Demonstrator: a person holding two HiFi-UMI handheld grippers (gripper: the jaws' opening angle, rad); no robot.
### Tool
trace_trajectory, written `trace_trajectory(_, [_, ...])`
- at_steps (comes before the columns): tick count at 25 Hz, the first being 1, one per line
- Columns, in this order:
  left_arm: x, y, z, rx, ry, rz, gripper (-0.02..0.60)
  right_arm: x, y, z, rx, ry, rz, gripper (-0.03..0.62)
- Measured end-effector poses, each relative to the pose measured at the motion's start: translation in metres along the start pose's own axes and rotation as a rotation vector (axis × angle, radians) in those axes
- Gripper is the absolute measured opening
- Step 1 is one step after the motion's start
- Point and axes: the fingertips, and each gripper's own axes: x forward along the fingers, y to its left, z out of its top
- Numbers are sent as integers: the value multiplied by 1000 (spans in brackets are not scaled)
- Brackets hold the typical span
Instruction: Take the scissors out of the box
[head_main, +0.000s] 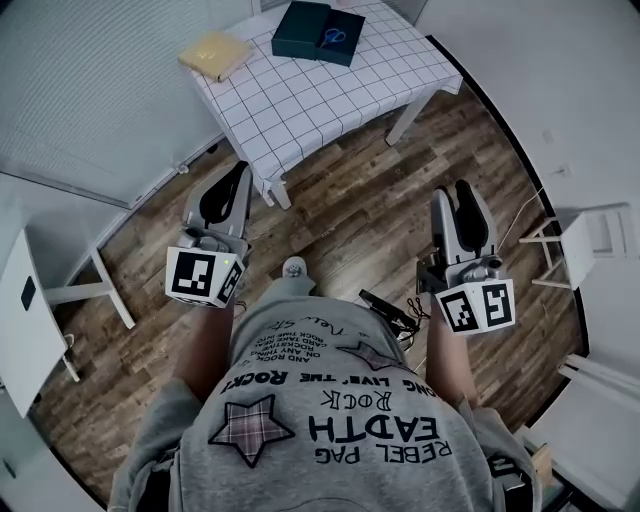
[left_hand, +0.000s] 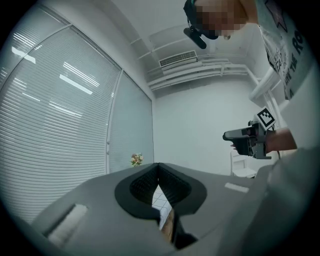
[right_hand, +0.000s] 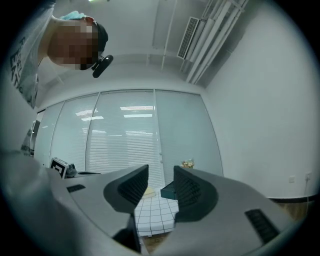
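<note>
Holding: a person stands on a wood floor (head_main: 350, 215) with a gripper in each hand, both raised at waist height and well apart from the table (head_main: 300, 110).
Left gripper (head_main: 238, 172): its jaws are together, the dark pads (left_hand: 145, 182) meeting at their tips with nothing between them; it points toward the table's near corner.
Right gripper (head_main: 452, 192): its jaws stand apart and empty; in its own view the gap (right_hand: 161, 172) frames the table (right_hand: 155, 215) and the box (right_hand: 168, 190) far off.
Scissors (head_main: 333, 37): blue-handled, lying inside the box, untouched by either gripper.
Box (head_main: 318, 31): dark teal, open, sitting on the far part of the table.
Table: white legs, covered by a white cloth with a dark grid.
Yellow pad (head_main: 215, 53): flat on the table, near the box on its left, not touching it.
Side pieces: a white stand (head_main: 575, 245) at the right wall, a white desk (head_main: 30, 320) at the left.
Gap between grippers: wide; the left gripper view shows the right gripper (left_hand: 250, 140) off to its side.
</note>
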Motion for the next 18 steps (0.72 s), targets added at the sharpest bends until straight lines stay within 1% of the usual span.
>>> trace_trajectory(7, [31,43,-7,7,-9,-44,9,43,3,-10,3,-15,-48,137])
trace_trajectory(11, [47,64,-14,5,-12,-54,9,64,5,-15,7,-24,-64,137])
trace_trajectory(18, [62,68,-29,-25,16,-94,9,71,-2,-21,12,1,-112,137])
